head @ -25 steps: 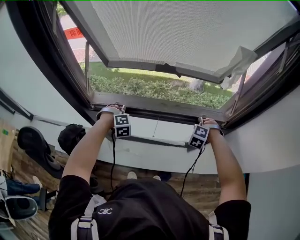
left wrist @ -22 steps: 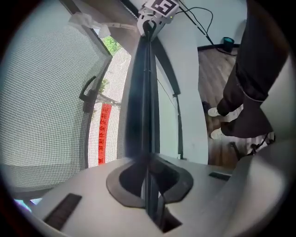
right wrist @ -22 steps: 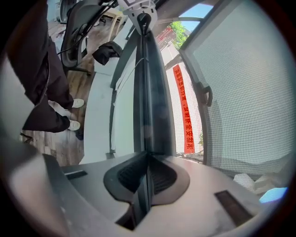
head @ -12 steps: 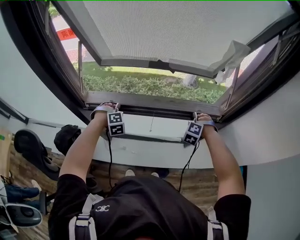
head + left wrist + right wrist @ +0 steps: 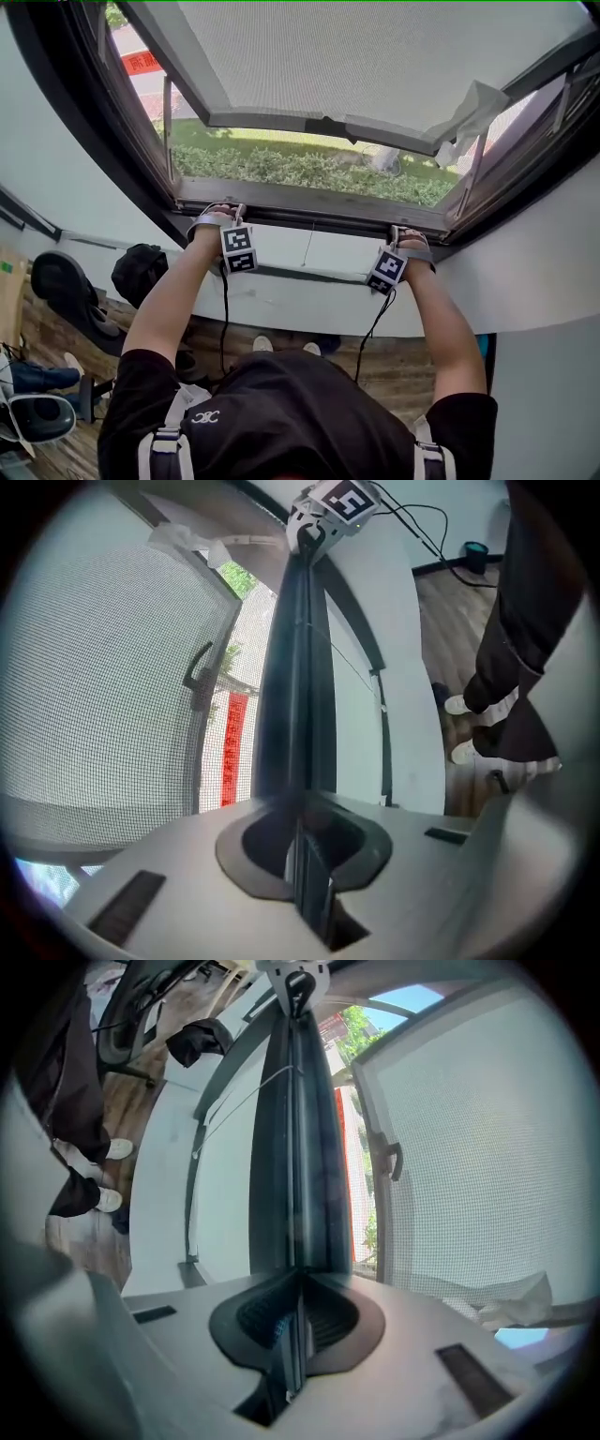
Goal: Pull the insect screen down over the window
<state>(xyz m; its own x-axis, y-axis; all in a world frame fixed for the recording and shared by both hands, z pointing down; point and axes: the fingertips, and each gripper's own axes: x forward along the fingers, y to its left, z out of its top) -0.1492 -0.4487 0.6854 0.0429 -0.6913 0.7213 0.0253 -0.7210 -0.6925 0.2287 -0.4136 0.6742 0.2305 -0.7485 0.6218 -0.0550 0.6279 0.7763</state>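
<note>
Along the lower edge of the window frame [image 5: 300, 199] the insect screen's dark pull bar [image 5: 309, 221] lies level. My left tongs [image 5: 228, 217] and right tongs [image 5: 405, 234] are both clenched on it, one near each end. I judge the bar to be stiff, thin and light. It is probably sprung, so I expect it to tug back upward. Its smooth flanks could slip between the pads. Holding it evenly near both ends should keep it from tilting and jamming in the side tracks.
</note>
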